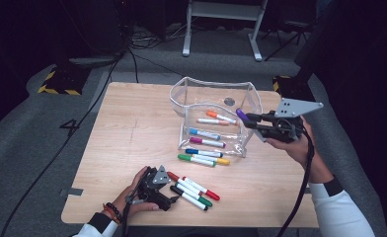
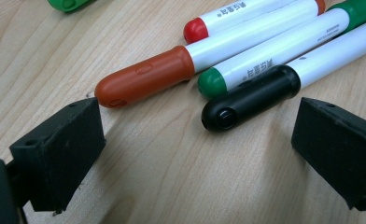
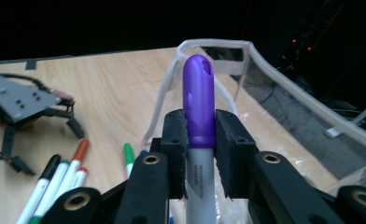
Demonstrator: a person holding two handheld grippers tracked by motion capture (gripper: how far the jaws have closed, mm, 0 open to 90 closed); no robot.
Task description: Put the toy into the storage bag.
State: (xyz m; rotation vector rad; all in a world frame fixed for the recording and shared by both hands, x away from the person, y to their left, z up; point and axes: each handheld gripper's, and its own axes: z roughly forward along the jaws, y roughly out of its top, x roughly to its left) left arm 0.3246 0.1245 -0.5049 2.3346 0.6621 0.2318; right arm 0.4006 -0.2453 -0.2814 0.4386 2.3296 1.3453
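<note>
My right gripper (image 1: 249,121) (image 3: 200,133) is shut on a purple-capped marker (image 1: 241,114) (image 3: 200,93), held cap forward over the right rim of a clear plastic pouch (image 1: 181,94) (image 3: 302,95). Several markers lie inside the pouch, among them an orange one (image 1: 221,117) and a blue one (image 1: 204,134). My left gripper (image 1: 171,188) (image 2: 197,140) rests low on the table, open, its jaws to either side of a black-capped marker (image 2: 251,98) (image 1: 186,196). Beside it lie a brown-capped marker (image 2: 144,81), a green-capped one (image 2: 212,83) and a red-capped one (image 2: 196,29).
A blue marker (image 1: 204,153) and a green one (image 1: 195,159) lie just in front of the pouch. The wooden table (image 1: 132,128) has bare room at its left half. Cables (image 1: 83,123) and a striped base (image 1: 58,81) sit on the floor beyond.
</note>
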